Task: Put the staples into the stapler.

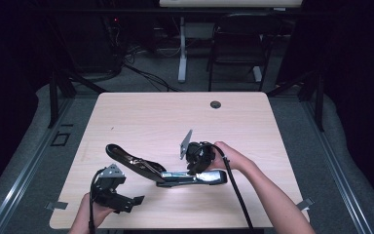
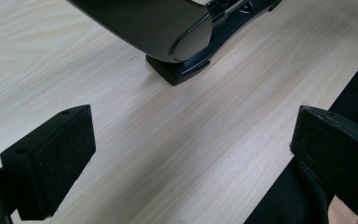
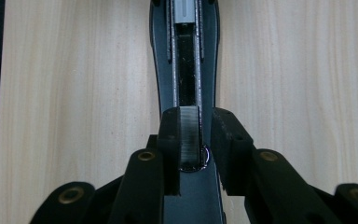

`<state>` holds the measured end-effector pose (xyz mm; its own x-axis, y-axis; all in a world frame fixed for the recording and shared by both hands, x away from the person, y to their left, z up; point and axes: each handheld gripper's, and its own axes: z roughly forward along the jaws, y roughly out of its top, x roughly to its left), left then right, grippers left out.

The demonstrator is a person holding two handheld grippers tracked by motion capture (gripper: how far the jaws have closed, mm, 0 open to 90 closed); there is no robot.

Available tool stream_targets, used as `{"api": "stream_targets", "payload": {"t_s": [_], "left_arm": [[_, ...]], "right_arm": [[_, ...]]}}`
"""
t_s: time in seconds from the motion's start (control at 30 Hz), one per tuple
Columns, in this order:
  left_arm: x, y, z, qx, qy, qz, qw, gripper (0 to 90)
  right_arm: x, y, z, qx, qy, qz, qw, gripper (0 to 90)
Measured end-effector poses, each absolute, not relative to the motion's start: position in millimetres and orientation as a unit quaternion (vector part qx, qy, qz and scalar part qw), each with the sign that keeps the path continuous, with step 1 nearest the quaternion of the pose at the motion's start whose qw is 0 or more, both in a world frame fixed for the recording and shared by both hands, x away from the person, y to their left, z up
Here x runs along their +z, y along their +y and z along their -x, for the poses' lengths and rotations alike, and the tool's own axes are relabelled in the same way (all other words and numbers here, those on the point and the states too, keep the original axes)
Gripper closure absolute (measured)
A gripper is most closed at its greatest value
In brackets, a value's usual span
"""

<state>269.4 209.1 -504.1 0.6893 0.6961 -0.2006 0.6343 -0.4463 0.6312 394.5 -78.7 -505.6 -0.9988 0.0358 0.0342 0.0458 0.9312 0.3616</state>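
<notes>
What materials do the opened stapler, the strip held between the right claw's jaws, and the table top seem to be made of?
Stapler: its body looks like glossy black plastic, judging by soft highlights; its inner channel seems bright metal, from the silvery rails.
Strip between the right claw's jaws: probably metal staples, grey with fine ridges, though I cannot be sure.
Table top: pale wood-grain surface, matte, likely laminate.

A pale wooden worktop (image 1: 141, 117) carries a round grommet hole (image 1: 215, 104) near its 12 o'clock edge. Beyond, at 12 o'clock, a black chair (image 1: 238, 46) stands on grey floor (image 1: 151, 80).
</notes>
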Motion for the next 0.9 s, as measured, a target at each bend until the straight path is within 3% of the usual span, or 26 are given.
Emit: {"api": "stream_targets", "payload": {"t_s": [0.27, 0.5, 0.9], "left_arm": [[-504, 209, -270, 0.044, 0.392, -0.849, 0.352, 0.0], [-504, 210, -269, 0.045, 0.396, -0.846, 0.355, 0.0], [-499, 216, -270, 0.066, 0.414, -0.829, 0.370, 0.0]], "right_arm": [[-504, -86, -396, -0.196, -0.980, 0.040, 0.010, 68.9], [-501, -90, -394, -0.209, -0.975, 0.070, -0.002, 58.8], [-498, -116, -379, -0.230, -0.959, 0.161, -0.049, 27.8]]}}
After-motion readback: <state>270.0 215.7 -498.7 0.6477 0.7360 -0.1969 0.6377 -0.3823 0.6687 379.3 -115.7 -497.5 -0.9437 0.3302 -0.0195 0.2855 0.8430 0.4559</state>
